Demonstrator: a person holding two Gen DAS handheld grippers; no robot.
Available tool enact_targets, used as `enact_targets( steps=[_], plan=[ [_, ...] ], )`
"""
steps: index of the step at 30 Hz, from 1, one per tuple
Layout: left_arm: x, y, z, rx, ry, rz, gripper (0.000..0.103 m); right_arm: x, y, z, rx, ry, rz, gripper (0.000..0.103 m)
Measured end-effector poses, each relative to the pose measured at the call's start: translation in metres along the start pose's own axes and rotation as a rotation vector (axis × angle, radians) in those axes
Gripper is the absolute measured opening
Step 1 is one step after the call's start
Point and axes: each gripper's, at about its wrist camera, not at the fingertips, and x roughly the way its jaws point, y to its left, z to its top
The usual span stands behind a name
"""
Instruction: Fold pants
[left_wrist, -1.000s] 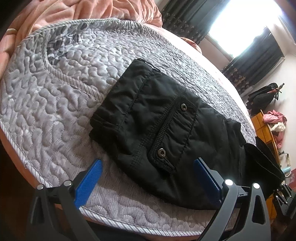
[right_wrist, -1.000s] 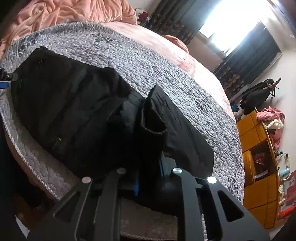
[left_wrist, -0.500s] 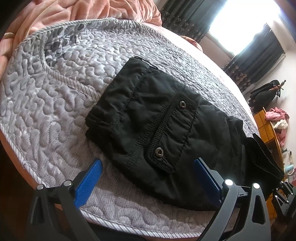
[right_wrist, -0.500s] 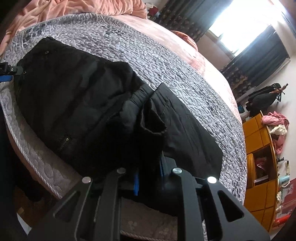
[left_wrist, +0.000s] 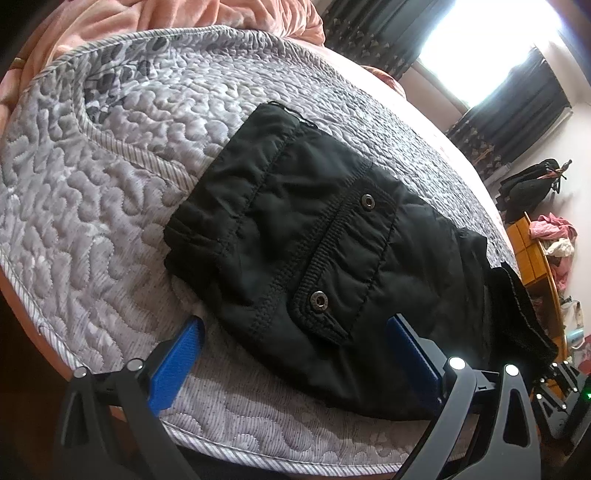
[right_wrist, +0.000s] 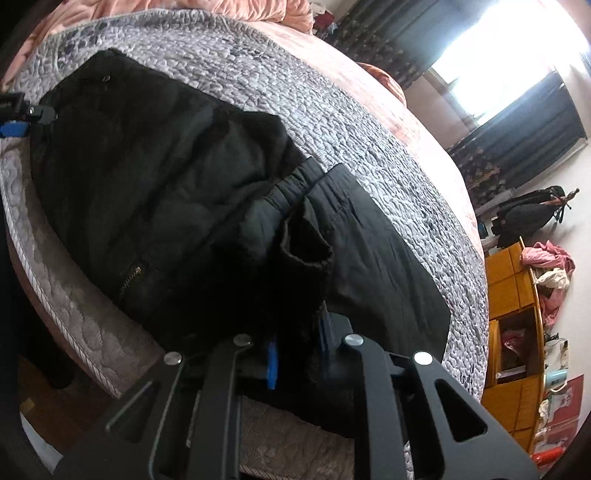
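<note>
Black padded pants (left_wrist: 314, 236) lie on the grey quilted bed cover (left_wrist: 92, 192), with a snap pocket flap (left_wrist: 343, 266) facing up. My left gripper (left_wrist: 295, 332) is open, its blue pads on either side of the pants' near edge, empty. In the right wrist view the pants (right_wrist: 147, 177) stretch leftward across the bed. My right gripper (right_wrist: 295, 354) is shut on a bunched fold of the pants (right_wrist: 303, 251) and holds it raised. The left gripper shows small at the far left of the right wrist view (right_wrist: 22, 114).
A pink duvet (left_wrist: 166, 18) is heaped at the head of the bed. A yellow wooden cabinet (right_wrist: 513, 295) with clothes on top stands at the right. A dark bag (right_wrist: 528, 214) and dark curtains (right_wrist: 517, 122) are by the bright window. The bed edge (left_wrist: 221, 443) runs just below me.
The right gripper has lifted the held fold a little and pulled it along. The left gripper has eased slightly back from the pants, still open.
</note>
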Motion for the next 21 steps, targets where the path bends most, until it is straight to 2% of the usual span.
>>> enact_targets(
  steps=[21],
  plan=[
    [0.003,0.005,-0.001,-0.009,0.022,-0.060,0.099,0.032,0.041,-0.002,-0.116,0.088,-0.084,0.018]
  ],
)
